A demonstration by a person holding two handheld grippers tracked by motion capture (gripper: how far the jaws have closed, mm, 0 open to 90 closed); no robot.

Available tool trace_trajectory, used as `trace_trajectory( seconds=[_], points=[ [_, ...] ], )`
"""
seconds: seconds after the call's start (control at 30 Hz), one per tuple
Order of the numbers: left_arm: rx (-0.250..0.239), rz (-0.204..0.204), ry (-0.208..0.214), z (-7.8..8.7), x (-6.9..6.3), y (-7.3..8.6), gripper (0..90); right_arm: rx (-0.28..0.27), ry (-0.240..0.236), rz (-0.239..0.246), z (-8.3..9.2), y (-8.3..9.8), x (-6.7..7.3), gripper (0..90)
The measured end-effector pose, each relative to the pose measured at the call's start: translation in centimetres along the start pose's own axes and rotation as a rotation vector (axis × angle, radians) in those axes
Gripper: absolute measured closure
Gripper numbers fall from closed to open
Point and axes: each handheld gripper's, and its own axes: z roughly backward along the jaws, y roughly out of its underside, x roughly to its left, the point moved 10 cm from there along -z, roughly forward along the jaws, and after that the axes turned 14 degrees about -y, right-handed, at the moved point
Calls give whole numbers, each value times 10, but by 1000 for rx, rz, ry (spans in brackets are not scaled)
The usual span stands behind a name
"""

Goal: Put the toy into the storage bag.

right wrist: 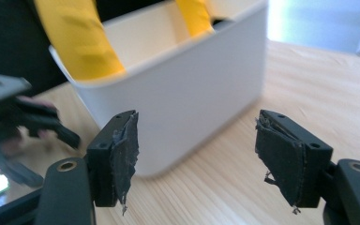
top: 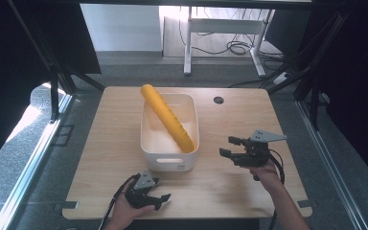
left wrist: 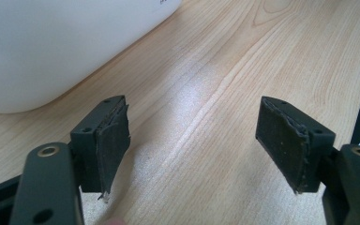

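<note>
Bin (top: 168, 158) of white plastic sits near the middle of the wooden table (top: 105, 143) in the high view, and a long yellow cylinder (top: 167, 118) leans inside it, its low end at the near right corner and its top poking over the far left rim. My left gripper (top: 159, 199) rests near the table's near edge, just in front of the bin, its jaws pointing right and spread apart. My right gripper (top: 230, 146) hovers to the right of the bin, jaws aimed left at it and parted, nothing between them. Through the left gripper view, my two black jaws stand wide with bare wood grain between them, their pads (left wrist: 113, 145) frayed, and the bin's rounded white wall (left wrist: 56, 47) fills the far left. Through the right gripper view, my jaws are again wide and empty, the bin's side (right wrist: 192, 89) close ahead, the yellow cylinder (right wrist: 77, 40) rising over its rim, and my other hand's gripper (right wrist: 23, 119) blurred at the left.
</note>
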Motion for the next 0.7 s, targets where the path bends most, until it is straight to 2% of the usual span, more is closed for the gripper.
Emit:
trace_trajectory(
  seconds=[0.23, 0.3, 0.47, 0.7],
  points=[
    [4, -3, -1, -1, 0, 1, 261, 62, 52, -44, 17, 38, -13, 312],
    [3, -3, -2, -1, 0, 1, 262, 87, 82, -49, 21, 48, -19, 312],
    [7, -4, 0, -2, 1, 2, 262, 91, 122, -92, 22, 56, -30, 314],
    [6, -3, 1, -2, 2, 2, 262, 122, 119, -85, 15, 61, -27, 313]
  ],
)
